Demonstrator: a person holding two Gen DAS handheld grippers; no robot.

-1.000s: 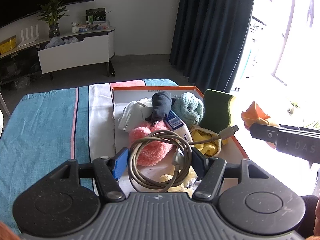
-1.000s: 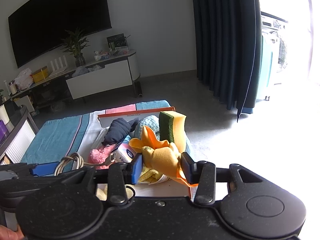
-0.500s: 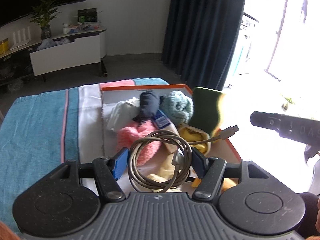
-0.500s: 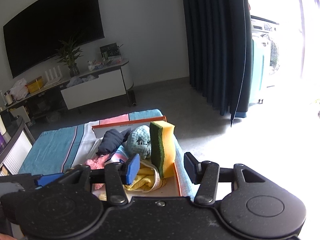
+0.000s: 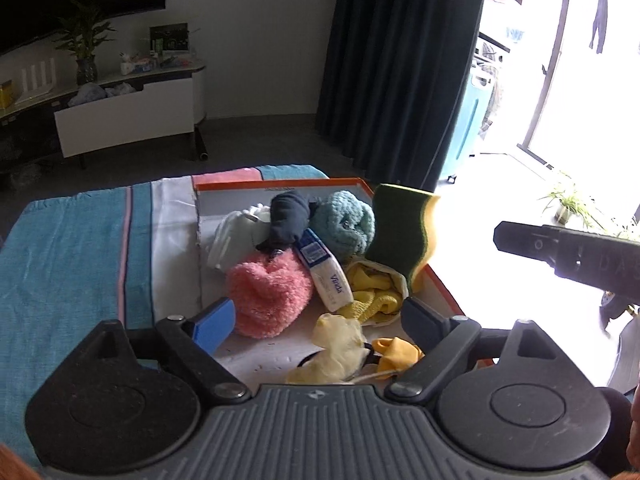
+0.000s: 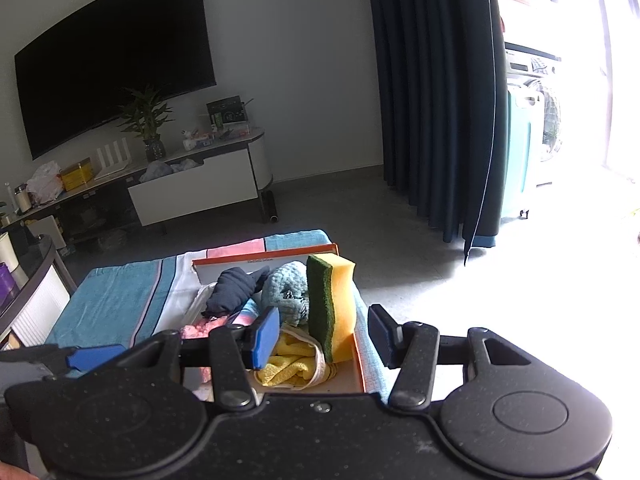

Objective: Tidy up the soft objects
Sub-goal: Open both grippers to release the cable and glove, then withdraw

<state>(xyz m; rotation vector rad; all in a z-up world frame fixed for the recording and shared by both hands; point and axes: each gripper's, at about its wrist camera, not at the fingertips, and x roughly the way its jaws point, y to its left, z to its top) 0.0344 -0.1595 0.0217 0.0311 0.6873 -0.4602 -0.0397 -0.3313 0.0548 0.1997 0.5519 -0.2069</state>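
An orange-rimmed box (image 5: pixel 280 184) on the striped blue cloth (image 5: pixel 72 248) holds a pink fluffy piece (image 5: pixel 268 292), a teal knitted ball (image 5: pixel 344 220), a dark sock (image 5: pixel 288 216), a white cloth (image 5: pixel 236 232), a tissue pack (image 5: pixel 326 272), an upright green-and-yellow sponge (image 5: pixel 400 228) and a yellow cloth (image 5: pixel 372 292). At its near end lie a pale yellow piece (image 5: pixel 340 344) and an orange cloth (image 5: pixel 396 350). My left gripper (image 5: pixel 316 312) hovers over the near end, its jaws opening with nothing between them. My right gripper (image 6: pixel 323 330) is open and empty, just right of the box.
The box takes up the right part of the table; the striped cloth (image 6: pixel 116 300) lies bare to its left. Beyond are a grey floor, a white TV cabinet (image 6: pixel 192 188) and dark curtains (image 6: pixel 432 100). Bright light washes out the right side.
The coiled cable has dropped from my left gripper, whose jaws have spread wide. The orange cloth has left my right gripper and now lies at the box's near end.
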